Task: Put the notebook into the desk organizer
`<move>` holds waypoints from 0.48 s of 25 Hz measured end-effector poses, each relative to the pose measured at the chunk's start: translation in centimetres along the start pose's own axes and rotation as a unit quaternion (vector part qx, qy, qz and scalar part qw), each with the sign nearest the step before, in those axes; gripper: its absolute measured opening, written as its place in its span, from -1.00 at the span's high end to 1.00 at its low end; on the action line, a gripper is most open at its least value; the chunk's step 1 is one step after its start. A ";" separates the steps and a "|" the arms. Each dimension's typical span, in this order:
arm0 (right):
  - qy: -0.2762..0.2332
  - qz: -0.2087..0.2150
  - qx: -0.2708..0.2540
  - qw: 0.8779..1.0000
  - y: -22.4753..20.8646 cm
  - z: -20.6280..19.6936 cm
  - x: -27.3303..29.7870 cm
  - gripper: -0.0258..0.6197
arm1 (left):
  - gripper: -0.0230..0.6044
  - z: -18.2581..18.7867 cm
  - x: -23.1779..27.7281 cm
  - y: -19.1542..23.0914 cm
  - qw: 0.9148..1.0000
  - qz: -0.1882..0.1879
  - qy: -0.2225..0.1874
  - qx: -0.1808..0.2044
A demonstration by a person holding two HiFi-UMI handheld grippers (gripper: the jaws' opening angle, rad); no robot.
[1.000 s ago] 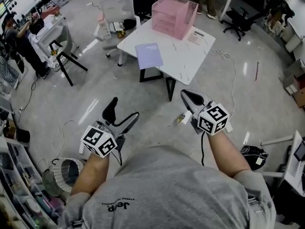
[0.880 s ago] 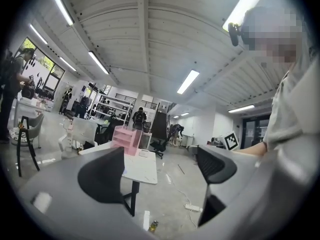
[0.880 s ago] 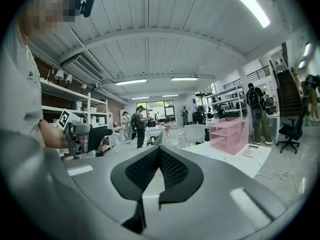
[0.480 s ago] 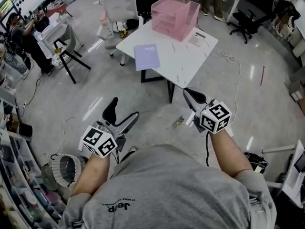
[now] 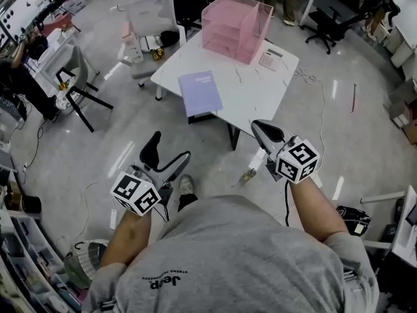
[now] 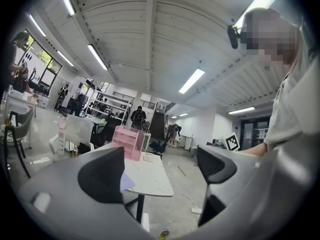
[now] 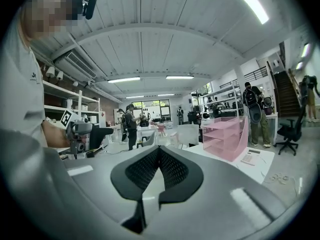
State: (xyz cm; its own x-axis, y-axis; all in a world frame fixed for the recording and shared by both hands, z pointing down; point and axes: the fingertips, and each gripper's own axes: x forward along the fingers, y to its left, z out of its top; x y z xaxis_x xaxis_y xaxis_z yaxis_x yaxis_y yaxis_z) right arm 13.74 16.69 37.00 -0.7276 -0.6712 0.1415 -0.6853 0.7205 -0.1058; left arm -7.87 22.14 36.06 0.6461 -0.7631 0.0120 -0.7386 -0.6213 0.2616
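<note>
Well ahead of both grippers, the lilac notebook (image 5: 200, 92) lies flat and closed on the white counter (image 5: 260, 93), close to the counter's near-left edge. The pink desk organizer (image 5: 236, 19) stands upright at the far end of the same counter, well apart from the notebook, and a small calculator (image 5: 271, 59) lies just beside it on the right. A white chair (image 5: 146, 18) stands off the counter's left side. The person stands on the grey floor (image 5: 117, 142) short of the counter, with both grippers held out in front of the body and neither one touching the counter or anything on it. The left gripper (image 5: 169, 150) sits at lower left in the head view with its jaws spread wide and nothing held. In the left gripper view the counter, a sliver of the notebook and the organizer show through the gap, far beyond the pads. The right gripper (image 5: 259, 128) has its jaws pressed together pad to pad, gripping nothing, and its tip points toward the counter's near corner. From that tip the notebook lies up and to the left in the head view, well out of contact.
</note>
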 end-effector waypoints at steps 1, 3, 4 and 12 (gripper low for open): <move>-0.003 -0.008 -0.001 1.000 -0.6 0.3 1.8 0.91 | -0.63 0.5 1.0 2.1 1.000 -0.008 -0.001 0.003; -0.003 -0.028 0.003 1.000 -1.7 0.9 5.5 0.91 | -0.63 1.7 3.1 6.3 1.000 -0.028 0.004 0.002; -0.001 -0.039 0.006 0.999 -2.2 1.3 7.3 0.91 | -0.63 2.4 4.2 8.2 0.999 -0.040 0.009 0.001; 0.006 -0.089 0.010 0.996 -5.6 5.0 19.4 0.91 | -0.63 6.9 10.5 19.8 0.993 -0.109 0.035 0.005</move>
State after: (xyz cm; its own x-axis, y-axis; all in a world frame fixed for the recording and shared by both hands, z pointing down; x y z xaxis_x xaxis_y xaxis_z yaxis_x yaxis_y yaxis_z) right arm 3.30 -1.21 35.40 -0.5943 -0.7857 0.1714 -0.8039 0.5867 -0.0977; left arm -17.05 0.62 34.69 0.8026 -0.5960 0.0233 -0.5810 -0.7723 0.2567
